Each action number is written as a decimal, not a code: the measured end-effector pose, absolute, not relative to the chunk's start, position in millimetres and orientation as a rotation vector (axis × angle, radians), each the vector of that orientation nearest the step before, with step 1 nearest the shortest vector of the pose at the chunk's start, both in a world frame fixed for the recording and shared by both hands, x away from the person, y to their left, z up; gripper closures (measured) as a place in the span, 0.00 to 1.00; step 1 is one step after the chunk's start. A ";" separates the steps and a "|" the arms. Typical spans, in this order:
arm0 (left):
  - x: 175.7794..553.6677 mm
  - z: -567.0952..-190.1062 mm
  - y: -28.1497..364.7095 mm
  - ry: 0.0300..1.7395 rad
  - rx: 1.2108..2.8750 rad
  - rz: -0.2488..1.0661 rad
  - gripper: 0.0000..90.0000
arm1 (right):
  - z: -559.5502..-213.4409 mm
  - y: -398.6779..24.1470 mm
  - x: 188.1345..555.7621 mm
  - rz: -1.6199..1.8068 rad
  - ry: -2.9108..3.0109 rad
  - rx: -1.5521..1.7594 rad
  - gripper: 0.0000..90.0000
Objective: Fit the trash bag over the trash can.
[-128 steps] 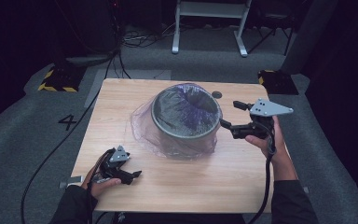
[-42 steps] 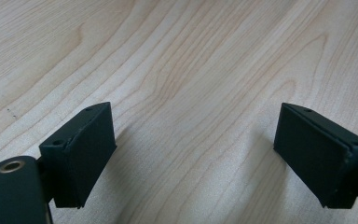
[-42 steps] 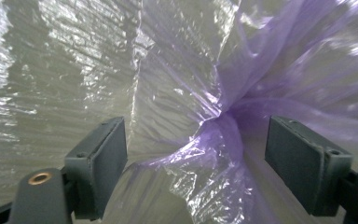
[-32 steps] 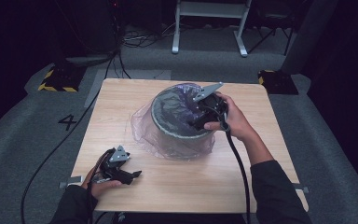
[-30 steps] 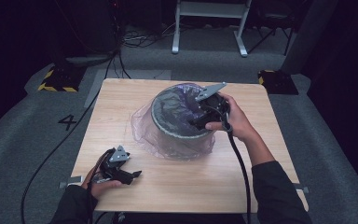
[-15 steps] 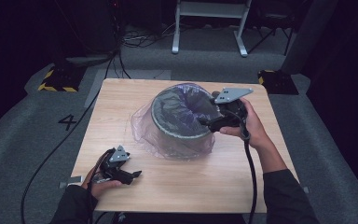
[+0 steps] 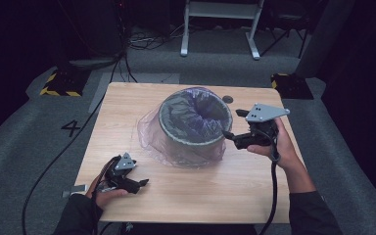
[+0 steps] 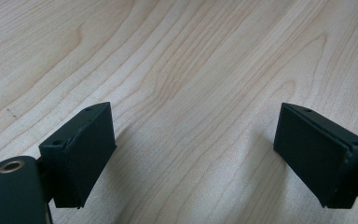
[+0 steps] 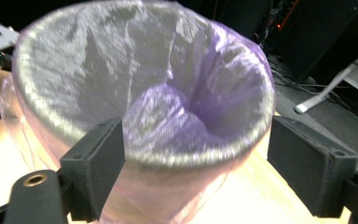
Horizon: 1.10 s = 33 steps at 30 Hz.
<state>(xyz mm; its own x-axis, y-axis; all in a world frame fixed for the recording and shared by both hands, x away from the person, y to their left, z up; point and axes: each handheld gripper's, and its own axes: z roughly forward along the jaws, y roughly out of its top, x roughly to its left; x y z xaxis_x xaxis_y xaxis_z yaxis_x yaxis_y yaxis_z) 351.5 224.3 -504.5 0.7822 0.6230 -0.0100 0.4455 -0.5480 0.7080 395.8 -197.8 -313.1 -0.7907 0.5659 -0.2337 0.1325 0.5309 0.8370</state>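
Note:
A round grey bin point(image 7: 196, 119) stands mid-table, lined with a thin purple plastic bag point(image 7: 176, 147) that drapes over its rim and down its outside. My right gripper point(image 7: 231, 129) hangs just off the bin's right side, jaws open, nothing between them. In the right gripper view the bin point(image 9: 74, 70) sits close ahead with the bag point(image 9: 177, 116) bunched inside, and the right gripper point(image 9: 193, 158) is spread wide before the rim. My left gripper point(image 7: 139, 185) rests near the table's front left corner, open; in its own view the left gripper point(image 8: 193, 158) shows bare wood between its jaws.
The wooden table point(image 7: 254, 196) has bare room in front of and to the left of the bin. A small dark round spot point(image 7: 227, 99) marks the top behind the bin. Grey floor with cables, a white stand point(image 7: 220, 29) and yellow-black blocks point(image 7: 58, 83) surrounds the table.
My right gripper has drawn back from above the bin's inside to its right side, away from the bag. The left gripper has stayed put.

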 end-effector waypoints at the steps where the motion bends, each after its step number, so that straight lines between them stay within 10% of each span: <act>1: 351.5 -504.5 224.3 0.789 2.243 0.314 0.13 | -315.3 -199.3 394.0 1.174 2.287 0.566 0.21; 33: 351.4 -504.5 224.3 0.790 2.243 0.315 0.13 | -402.9 -219.6 373.2 0.892 2.388 0.621 0.19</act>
